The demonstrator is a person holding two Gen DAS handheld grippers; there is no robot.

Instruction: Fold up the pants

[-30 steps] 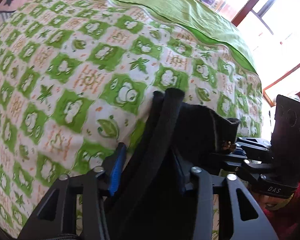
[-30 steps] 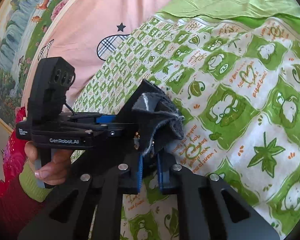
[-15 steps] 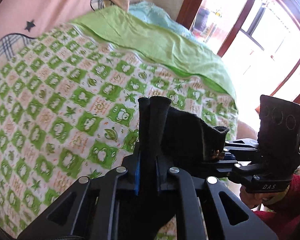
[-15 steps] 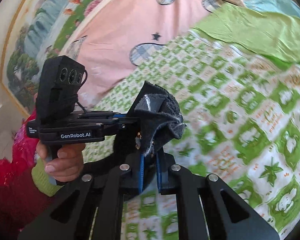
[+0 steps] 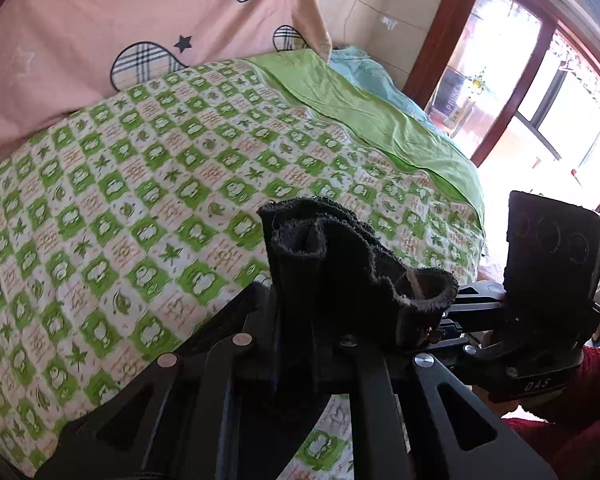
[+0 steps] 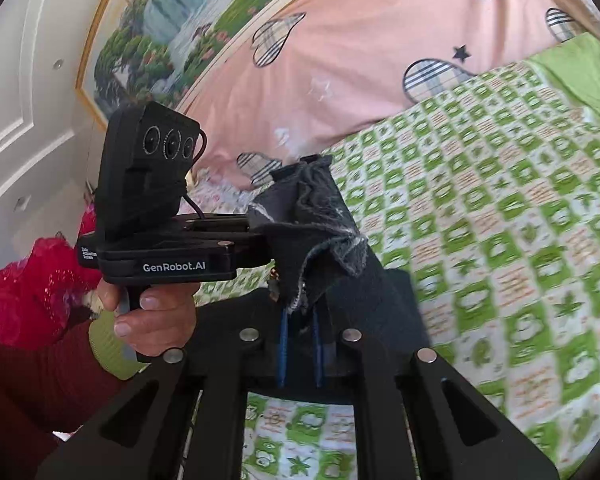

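Note:
The black pants [image 5: 340, 280] hang bunched between both grippers, lifted above the bed. My left gripper [image 5: 300, 344] is shut on one part of the black cloth, which sticks up past its fingers. My right gripper [image 6: 300, 320] is shut on another part of the pants [image 6: 320, 240], with frayed grey edges showing above its blue pads. The right gripper [image 5: 500, 320] shows at the right of the left wrist view, and the left gripper [image 6: 204, 256] at the left of the right wrist view. The two are close together.
The bed carries a green-and-white patterned quilt [image 5: 160, 200] with a plain green sheet [image 5: 380, 120] at its far edge. A pink blanket [image 6: 360, 60] lies toward the headboard. A window with a wooden frame [image 5: 520, 80] is on the right. A landscape painting [image 6: 180, 20] hangs on the wall.
Both grippers have lifted and tilted up with the pants, so the bed looks farther below. The left gripper, open a second ago, has shut on the cloth.

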